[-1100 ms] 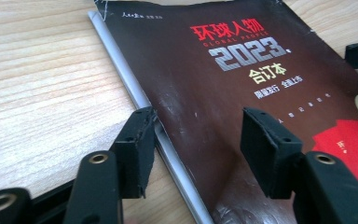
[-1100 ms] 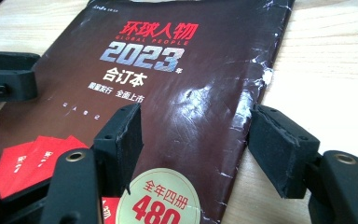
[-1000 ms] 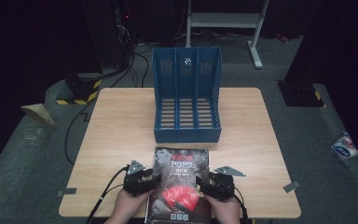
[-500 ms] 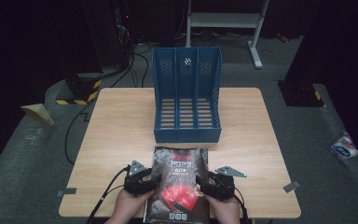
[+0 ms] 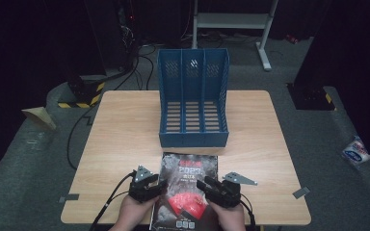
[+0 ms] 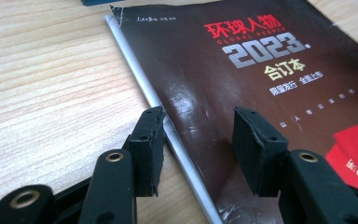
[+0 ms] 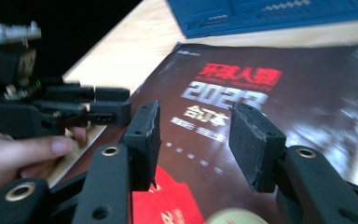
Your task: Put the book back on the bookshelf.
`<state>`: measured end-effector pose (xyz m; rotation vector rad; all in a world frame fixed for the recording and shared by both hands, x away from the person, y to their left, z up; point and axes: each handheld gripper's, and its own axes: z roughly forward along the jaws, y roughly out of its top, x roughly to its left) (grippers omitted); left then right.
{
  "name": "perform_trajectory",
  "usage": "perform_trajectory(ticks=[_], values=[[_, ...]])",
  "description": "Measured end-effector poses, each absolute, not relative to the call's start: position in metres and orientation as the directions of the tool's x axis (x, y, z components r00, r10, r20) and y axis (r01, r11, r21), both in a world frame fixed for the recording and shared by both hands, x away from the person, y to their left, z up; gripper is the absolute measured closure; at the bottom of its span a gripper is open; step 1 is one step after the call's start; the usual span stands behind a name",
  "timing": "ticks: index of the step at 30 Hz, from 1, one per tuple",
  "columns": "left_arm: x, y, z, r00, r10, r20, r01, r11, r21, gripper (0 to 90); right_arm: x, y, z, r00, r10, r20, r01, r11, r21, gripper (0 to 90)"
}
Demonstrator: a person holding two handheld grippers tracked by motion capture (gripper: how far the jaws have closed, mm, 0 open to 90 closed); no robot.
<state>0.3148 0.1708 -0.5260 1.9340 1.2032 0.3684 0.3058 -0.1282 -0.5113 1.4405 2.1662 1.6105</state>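
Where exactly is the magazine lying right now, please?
In the high view, the magazine lies flat at the table's near edge, just before the blue file rack.

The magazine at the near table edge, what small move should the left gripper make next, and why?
Probably slide the left gripper slightly further across the magazine edge and finish closing. Its jaws have just been closing and straddle the spine side, one over the wood, one over the cover, with a gap showing. The right gripper sits over the opposite side, and the blue file rack stands behind.
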Motion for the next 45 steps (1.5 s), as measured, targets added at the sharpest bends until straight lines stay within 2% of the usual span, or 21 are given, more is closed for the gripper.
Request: perform_trajectory(ticks=[1,3,5,7,8,10,12,18,24,35,45], values=[[0.314,0.170,-0.526,0.505,0.850,-0.147,0.605,-0.228,0.763,53.8,0.306,-0.128,-0.511,-0.554,0.709,0.437,0.622,0.004,0.783,53.5],[0.315,0.170,-0.526,0.508,0.849,-0.145,0.604,-0.231,0.763,53.7,0.302,-0.115,-0.509,-0.581,0.729,0.361,0.595,0.078,0.800,51.4],[0.314,0.171,-0.526,0.507,0.849,-0.153,0.608,-0.226,0.761,53.5,0.302,-0.114,-0.506,-0.549,0.792,0.265,0.581,0.134,0.803,43.7],[0.314,0.172,-0.526,0.498,0.851,-0.169,0.615,-0.210,0.760,50.5,0.303,-0.118,-0.505,-0.527,0.814,0.244,0.580,0.134,0.804,41.8],[0.315,0.174,-0.525,0.496,0.851,-0.176,0.621,-0.205,0.756,47.4,0.305,-0.126,-0.504,-0.486,0.851,0.197,0.585,0.150,0.797,37.4],[0.316,0.175,-0.525,0.490,0.851,-0.189,0.629,-0.195,0.753,44.9,0.307,-0.130,-0.504,-0.467,0.864,0.187,0.603,0.156,0.783,34.9],[0.318,0.180,-0.525,0.473,0.848,-0.239,0.653,-0.155,0.742,43.7,0.308,-0.136,-0.509,-0.422,0.886,0.190,0.649,0.149,0.746,31.9],[0.317,0.176,-0.525,0.484,0.844,-0.230,0.646,-0.167,0.744,42.3,0.311,-0.133,-0.519,-0.407,0.887,0.219,0.700,0.149,0.698,30.4],[0.316,0.175,-0.526,0.483,0.846,-0.224,0.639,-0.165,0.751,43.9,0.310,-0.123,-0.521,-0.402,0.879,0.257,0.698,0.112,0.707,31.1],[0.315,0.176,-0.526,0.457,0.865,-0.206,0.638,-0.158,0.754,54.2,0.310,-0.131,-0.521,-0.397,0.857,0.329,0.692,0.044,0.720,36.2],[0.314,0.175,-0.526,0.447,0.876,-0.180,0.631,-0.166,0.758,54.6,0.310,-0.134,-0.520,-0.410,0.845,0.343,0.669,0.023,0.743,39.4]])
